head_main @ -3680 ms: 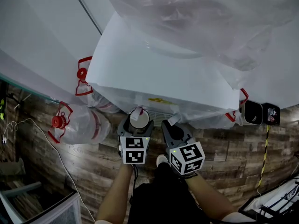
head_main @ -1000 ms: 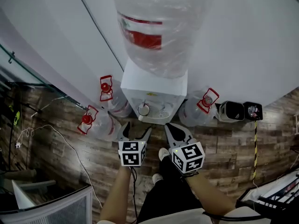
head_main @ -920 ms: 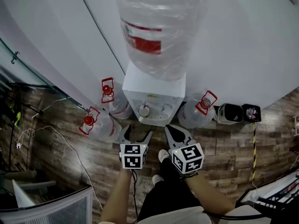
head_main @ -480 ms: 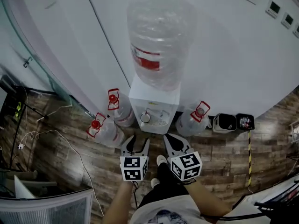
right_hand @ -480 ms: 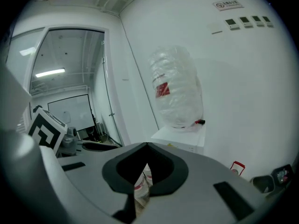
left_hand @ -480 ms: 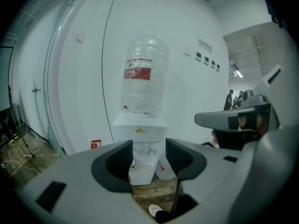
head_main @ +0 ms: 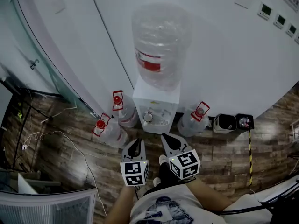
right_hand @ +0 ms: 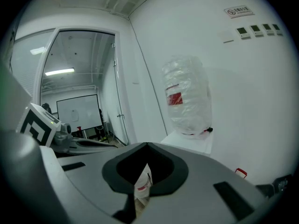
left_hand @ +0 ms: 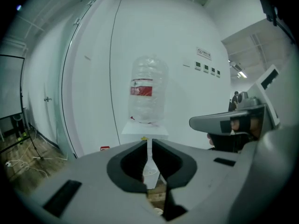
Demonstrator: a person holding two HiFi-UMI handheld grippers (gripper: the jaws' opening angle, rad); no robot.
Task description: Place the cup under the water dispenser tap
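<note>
Far left, a glass partition (head_main: 28, 45) and a white cable (head_main: 51, 136) trailing over the wood floor (head_main: 70, 164); next come two spare bottles (head_main: 110, 129) with red handles, just left of the dispenser; the left tongs (head_main: 136, 145) hover near the person, jaws just closing and now together, nothing between them; there's the cup (head_main: 148, 117), sitting in the tap recess of the water dispenser (head_main: 156, 97), big bottle (head_main: 161, 45) on top, well apart from both tongs; the right tongs (head_main: 166, 140) are closed up too, empty; further right a third bottle (head_main: 195, 120), then a bin (head_main: 225, 122).
</note>
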